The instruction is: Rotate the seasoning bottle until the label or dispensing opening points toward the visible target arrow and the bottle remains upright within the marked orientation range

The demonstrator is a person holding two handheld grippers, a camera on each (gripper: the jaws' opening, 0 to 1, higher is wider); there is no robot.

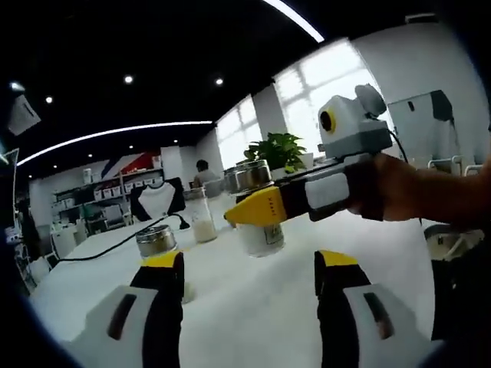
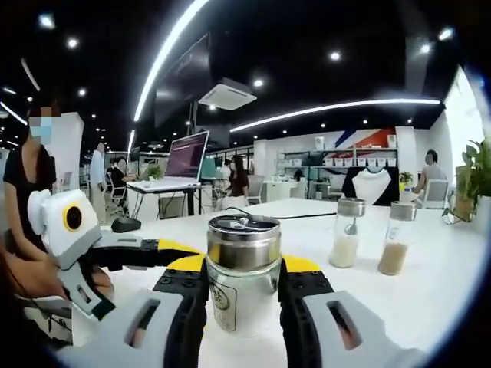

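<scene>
The seasoning bottle stands upright on the white table, a clear glass jar with a shiny metal cap and pale contents, and the right gripper has its yellow-tipped jaws closed against both sides of the glass; a label with dark print shows on the side of the jar facing the right gripper view. In the left gripper view the same bottle sits a little ahead, with the right gripper reaching in from the right across its body and a hand behind the grip. The left gripper hovers low over the table with its jaws spread wide and nothing between them. A short jar with a metal lid stands near its left jaw, and a taller glass bottle stands further back, with a black cable trailing across the tabletop. In the right gripper view two slim shakers stand side by side well to the right of the held bottle, and the left gripper comes in from the left just beside the jar
</scene>
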